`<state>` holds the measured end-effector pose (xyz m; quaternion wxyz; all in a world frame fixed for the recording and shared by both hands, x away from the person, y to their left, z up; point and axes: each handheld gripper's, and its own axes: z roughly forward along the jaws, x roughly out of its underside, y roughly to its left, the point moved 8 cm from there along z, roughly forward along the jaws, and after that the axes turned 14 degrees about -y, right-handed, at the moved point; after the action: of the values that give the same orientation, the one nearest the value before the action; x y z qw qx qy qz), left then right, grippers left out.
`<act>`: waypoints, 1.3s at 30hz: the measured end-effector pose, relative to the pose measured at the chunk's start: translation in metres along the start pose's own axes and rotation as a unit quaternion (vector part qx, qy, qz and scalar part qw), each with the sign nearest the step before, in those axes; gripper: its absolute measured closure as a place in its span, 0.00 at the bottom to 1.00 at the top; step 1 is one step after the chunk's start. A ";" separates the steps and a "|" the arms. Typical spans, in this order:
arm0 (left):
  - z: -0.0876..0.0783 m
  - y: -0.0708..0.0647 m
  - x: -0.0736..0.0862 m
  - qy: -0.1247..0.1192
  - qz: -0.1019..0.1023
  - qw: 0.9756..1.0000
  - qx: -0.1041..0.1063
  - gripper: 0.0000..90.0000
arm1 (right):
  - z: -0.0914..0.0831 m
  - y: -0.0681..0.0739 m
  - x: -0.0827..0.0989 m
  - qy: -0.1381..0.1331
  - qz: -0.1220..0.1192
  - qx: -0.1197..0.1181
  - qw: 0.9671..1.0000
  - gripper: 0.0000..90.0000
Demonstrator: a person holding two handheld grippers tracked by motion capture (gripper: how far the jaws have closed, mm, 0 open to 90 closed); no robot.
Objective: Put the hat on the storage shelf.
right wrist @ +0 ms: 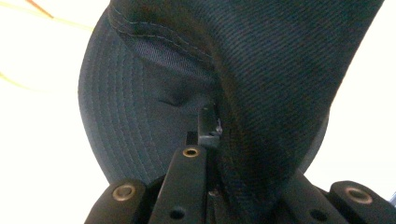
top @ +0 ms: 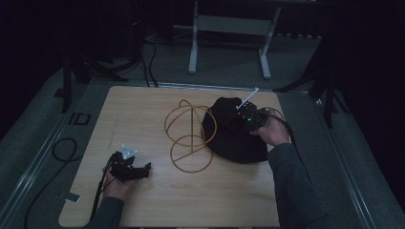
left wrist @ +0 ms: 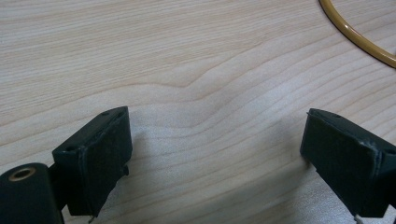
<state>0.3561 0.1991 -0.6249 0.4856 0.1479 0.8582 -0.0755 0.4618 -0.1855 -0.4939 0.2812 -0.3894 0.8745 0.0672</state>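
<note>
Jaws of the right gripper [right wrist: 212, 140] clenched on the fabric of a dark cap [right wrist: 261, 70].

Seen along the right gripper view, the cloth is pinched where crown meets stitched brim, the brim fanning out to the left. From the high view the right gripper [top: 249, 116] sits on top of the cap [top: 229, 138], which lies on the right part of the worktop [top: 143, 109], just beside a gold wire stand [top: 190, 136]. The left gripper [top: 138, 171] rests well apart near the front edge, its jaws released over bare wood. To do the lift well, I judge the pinch should stay firm, rise straight, and keep the brim from snagging the wire loops.
</note>
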 end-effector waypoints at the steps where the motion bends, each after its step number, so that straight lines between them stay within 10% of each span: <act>1: 0.000 0.000 0.000 0.000 0.000 1.000 0.000 0.10 | -0.001 0.000 -0.001 -0.002 0.000 0.001 1.000 0.98; 39: 0.000 0.000 0.000 -0.001 -0.001 1.000 -0.001 0.10 | -0.043 -0.008 -0.009 -0.037 0.000 0.012 0.999 0.98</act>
<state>0.3562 0.1988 -0.6249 0.4865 0.1463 0.8580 -0.0760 0.4534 -0.1999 -0.4525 0.3180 -0.3834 0.8642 0.0710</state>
